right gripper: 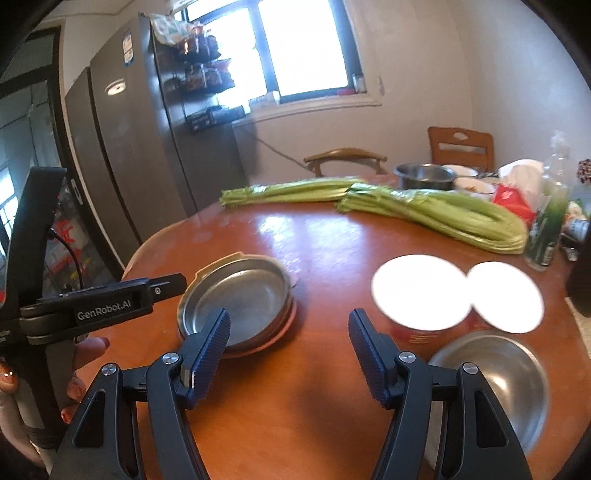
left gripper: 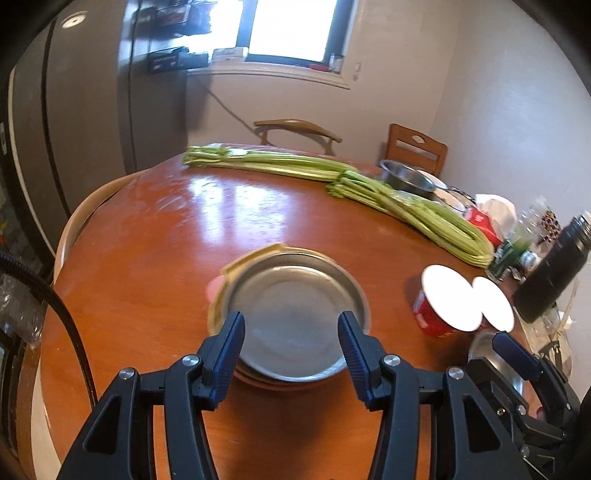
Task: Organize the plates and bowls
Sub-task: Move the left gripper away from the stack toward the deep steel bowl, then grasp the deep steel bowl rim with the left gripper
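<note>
Both grippers empty above the tabletop (left gripper: pixel 155 236).
Left gripper (left gripper: pixel 291 328) jaws stood spread, steel plate stack (left gripper: pixel 291 310) just beyond them; right gripper (right gripper: pixel 290 328) jaws spread, steel bowl (right gripper: pixel 495 380) to their right. Best approach: straddle one rim squarely, then close.

Left wrist view: looks forward and down along its gripper, close above the stack of metal plates (left gripper: pixel 291 317) on the round table (left gripper: pixel 155 236).
Right wrist view: further right, same facing, the stack left of centre.
Shared: plates, celery (right gripper: pixel 436 218), red cups (right gripper: pixel 417 291), window (left gripper: pixel 291 26), chairs.
</note>
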`<state>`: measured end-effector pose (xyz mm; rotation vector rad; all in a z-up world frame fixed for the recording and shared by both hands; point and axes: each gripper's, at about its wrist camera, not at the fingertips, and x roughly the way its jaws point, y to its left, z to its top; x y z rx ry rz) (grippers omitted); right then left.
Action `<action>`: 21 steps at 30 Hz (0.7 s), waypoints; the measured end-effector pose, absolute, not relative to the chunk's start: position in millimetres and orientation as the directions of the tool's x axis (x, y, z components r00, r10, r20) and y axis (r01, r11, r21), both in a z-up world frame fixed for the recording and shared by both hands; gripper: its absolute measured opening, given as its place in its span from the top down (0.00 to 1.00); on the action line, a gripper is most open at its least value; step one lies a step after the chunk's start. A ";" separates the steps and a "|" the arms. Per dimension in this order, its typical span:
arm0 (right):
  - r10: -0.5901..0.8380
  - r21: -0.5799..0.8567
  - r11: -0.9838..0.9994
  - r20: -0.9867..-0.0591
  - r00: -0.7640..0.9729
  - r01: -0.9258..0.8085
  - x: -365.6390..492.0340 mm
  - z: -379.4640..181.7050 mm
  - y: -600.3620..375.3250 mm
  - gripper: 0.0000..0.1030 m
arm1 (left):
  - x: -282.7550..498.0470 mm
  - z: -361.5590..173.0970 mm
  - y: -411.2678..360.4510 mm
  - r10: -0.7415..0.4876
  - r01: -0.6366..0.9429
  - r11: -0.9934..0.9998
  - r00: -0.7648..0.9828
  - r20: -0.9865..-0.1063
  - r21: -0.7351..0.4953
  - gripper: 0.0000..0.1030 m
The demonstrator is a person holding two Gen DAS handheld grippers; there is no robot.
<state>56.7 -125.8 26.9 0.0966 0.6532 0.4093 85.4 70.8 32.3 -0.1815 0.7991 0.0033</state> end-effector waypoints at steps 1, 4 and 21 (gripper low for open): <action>0.395 0.214 0.918 -0.566 0.723 -0.334 54.2 28.5 -130.5 0.34 | 83.2 33.9 64.5 -0.070 -0.062 0.986 0.700 -0.711 -0.158 0.49; 0.376 0.214 0.927 -0.555 0.742 -0.309 47.4 31.9 -149.4 0.34 | 85.1 36.1 42.0 -0.082 -0.032 0.989 0.698 -0.712 -0.146 0.49; 0.220 0.224 0.969 -0.589 0.778 -0.105 46.6 18.7 -253.4 0.34 | 100.3 20.6 -60.5 -0.148 0.125 0.988 0.664 -0.733 -0.087 0.49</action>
